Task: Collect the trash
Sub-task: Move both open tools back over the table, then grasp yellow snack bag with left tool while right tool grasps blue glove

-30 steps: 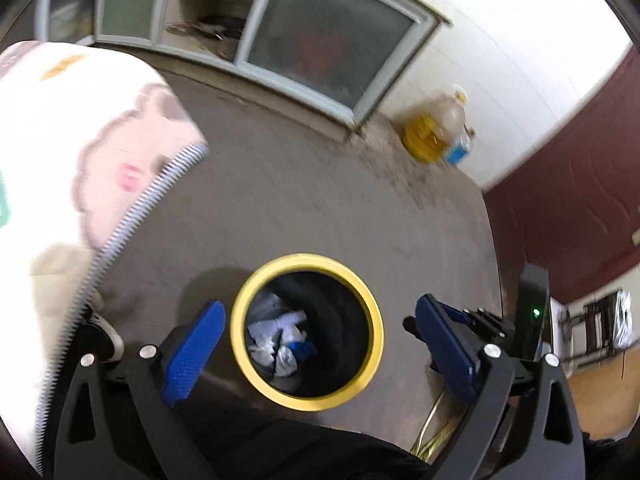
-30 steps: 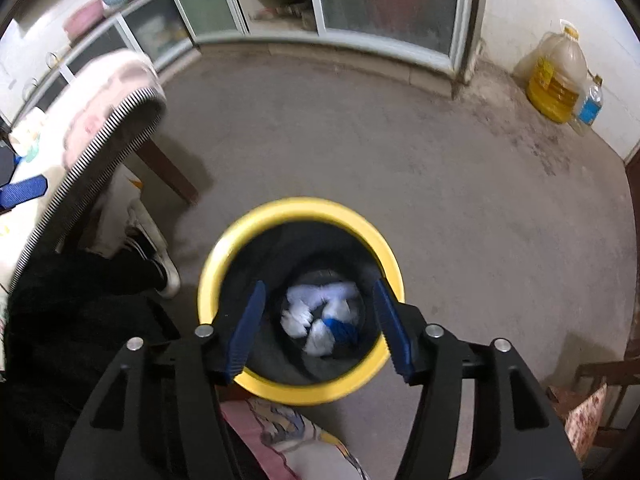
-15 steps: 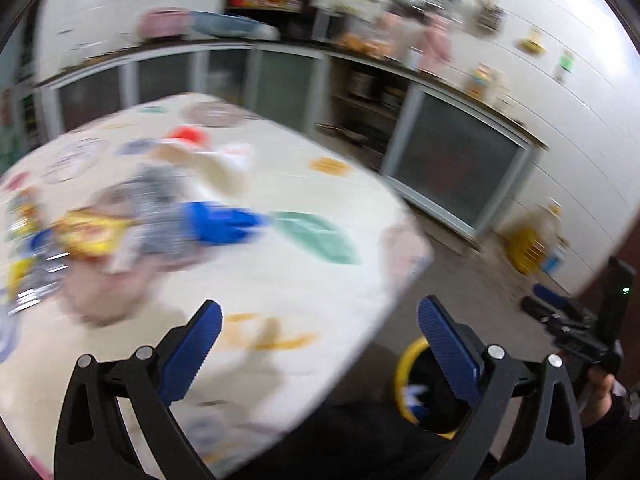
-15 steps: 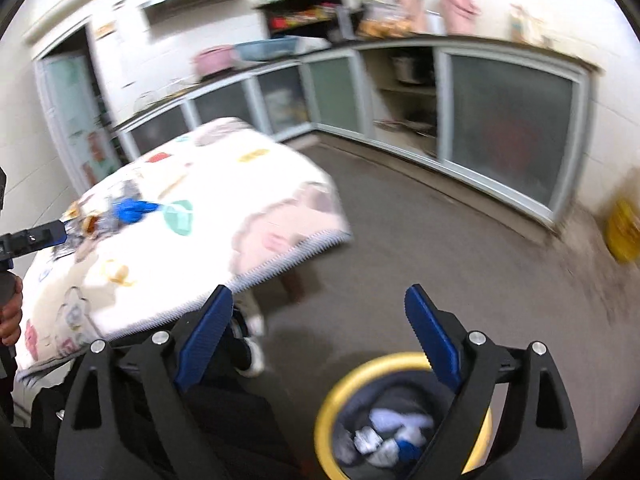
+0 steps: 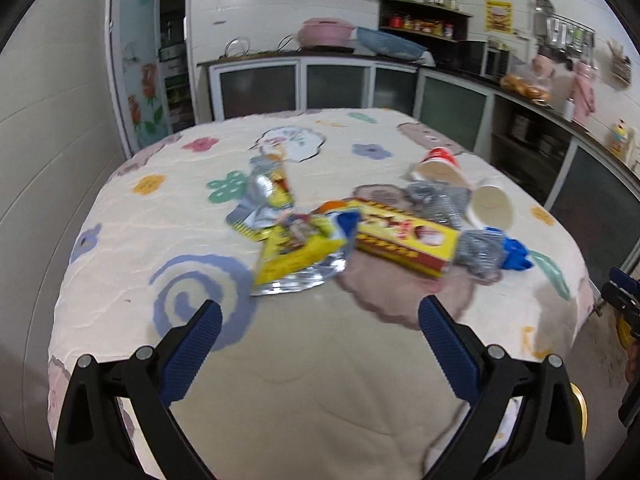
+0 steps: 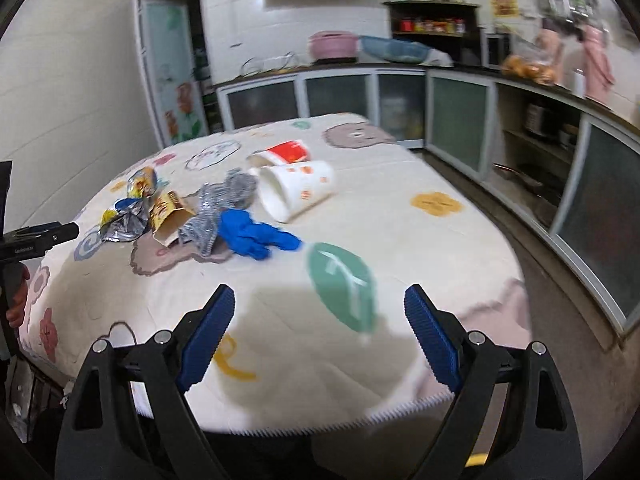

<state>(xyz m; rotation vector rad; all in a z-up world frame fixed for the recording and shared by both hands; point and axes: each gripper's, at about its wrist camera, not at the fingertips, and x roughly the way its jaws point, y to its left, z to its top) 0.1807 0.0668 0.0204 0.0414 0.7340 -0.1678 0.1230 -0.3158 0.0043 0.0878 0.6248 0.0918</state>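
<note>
Trash lies in a heap on the table with a patterned cloth (image 5: 320,360): a yellow snack wrapper (image 5: 296,256), a red and yellow box (image 5: 404,236), a silver wrapper (image 5: 260,196), grey crumpled foil (image 5: 478,254), a blue glove (image 6: 252,236), a white paper cup (image 6: 296,192) and a red cup (image 6: 284,152), both on their sides. My left gripper (image 5: 318,334) is open and empty, short of the wrapper. My right gripper (image 6: 320,326) is open and empty, short of the glove. The yellow-rimmed bin shows as a sliver (image 5: 580,412) below the table edge.
Kitchen cabinets with frosted doors (image 6: 456,124) run along the back and right walls. A fridge with flower stickers (image 5: 144,92) stands at the back left. The concrete floor (image 6: 568,320) lies right of the table. The other gripper shows at the left edge of the right wrist view (image 6: 36,240).
Both grippers have swung up from over the yellow bin on the floor and now face the tabletop and the heap of trash. Both stay open and empty.
</note>
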